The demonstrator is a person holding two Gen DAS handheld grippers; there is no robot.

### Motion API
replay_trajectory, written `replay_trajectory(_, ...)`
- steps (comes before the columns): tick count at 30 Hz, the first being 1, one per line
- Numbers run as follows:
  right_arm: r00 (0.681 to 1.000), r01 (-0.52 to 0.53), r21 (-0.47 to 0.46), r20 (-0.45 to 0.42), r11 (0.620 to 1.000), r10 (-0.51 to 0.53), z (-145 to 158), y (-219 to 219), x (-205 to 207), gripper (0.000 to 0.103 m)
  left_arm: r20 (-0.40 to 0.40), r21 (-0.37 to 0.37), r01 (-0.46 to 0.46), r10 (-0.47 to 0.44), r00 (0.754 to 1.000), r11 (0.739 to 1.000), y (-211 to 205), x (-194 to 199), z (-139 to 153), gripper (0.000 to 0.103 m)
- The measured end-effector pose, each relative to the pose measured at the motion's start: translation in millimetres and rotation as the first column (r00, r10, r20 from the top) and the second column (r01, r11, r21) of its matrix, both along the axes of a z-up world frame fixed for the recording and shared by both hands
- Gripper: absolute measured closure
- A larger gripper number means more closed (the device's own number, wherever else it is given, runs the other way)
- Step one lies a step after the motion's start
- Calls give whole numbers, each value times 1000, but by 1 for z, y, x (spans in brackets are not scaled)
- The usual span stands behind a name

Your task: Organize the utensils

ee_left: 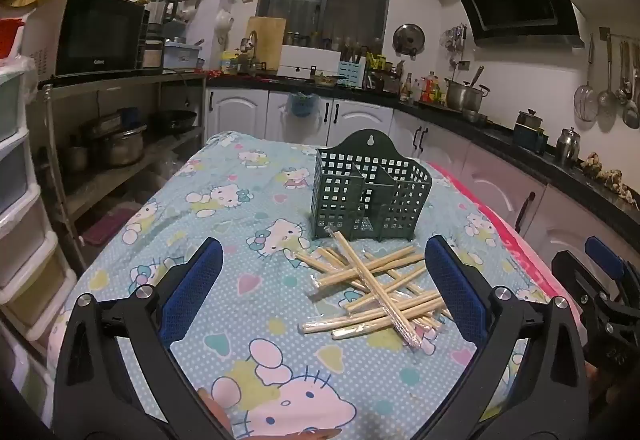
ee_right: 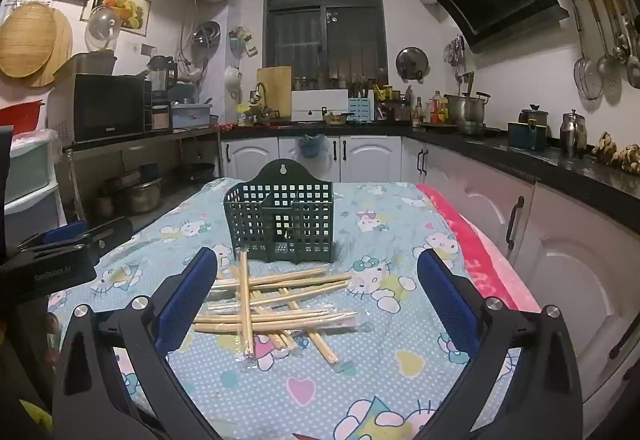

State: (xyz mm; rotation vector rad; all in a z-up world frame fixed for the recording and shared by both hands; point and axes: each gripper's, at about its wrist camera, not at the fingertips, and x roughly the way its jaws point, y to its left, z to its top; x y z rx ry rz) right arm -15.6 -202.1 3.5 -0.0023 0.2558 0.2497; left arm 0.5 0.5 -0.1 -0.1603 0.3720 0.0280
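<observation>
A pile of several wrapped bamboo chopsticks (ee_left: 376,292) lies crisscrossed on the Hello Kitty tablecloth (ee_left: 224,224), just in front of a dark green slotted utensil holder (ee_left: 370,192) that stands upright and looks empty. My left gripper (ee_left: 322,252) is open and empty, hovering above the cloth to the left of and behind the pile. In the right wrist view the pile (ee_right: 276,304) and the holder (ee_right: 280,220) show again. My right gripper (ee_right: 318,262) is open and empty, hovering just behind the pile.
The table's right edge carries a pink towel (ee_right: 468,240) beside white cabinets (ee_right: 560,248). A metal shelf with pots (ee_left: 120,144) and plastic drawers (ee_left: 20,200) stand to the left. The other gripper shows at the right edge of the left wrist view (ee_left: 600,296) and at the left edge of the right wrist view (ee_right: 60,252).
</observation>
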Motion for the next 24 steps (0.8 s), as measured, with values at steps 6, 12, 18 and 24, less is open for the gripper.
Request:
replay_trajectory(6, 1000, 5, 8, 1, 1000, -5, 1, -1, 0, 6, 5, 16, 1, -1, 1000, 1000, -1, 0, 0, 9)
replay_trajectory(12, 1000, 3, 1, 1, 1000, -3, 2, 1, 1, 6, 9, 17, 2, -2, 1000, 1000, -1, 0, 0, 9)
replay_trajectory(18, 1000, 3, 2, 3, 1000, -3, 3, -3, -2, 6, 13, 16, 4, -4, 1000, 1000, -2, 0, 2, 9)
replay_trajectory(24, 1000, 2, 1, 8, 1000, -2, 6, -2, -4, 6, 16, 15, 6, -7, 1000, 1000, 0, -3, 7, 9)
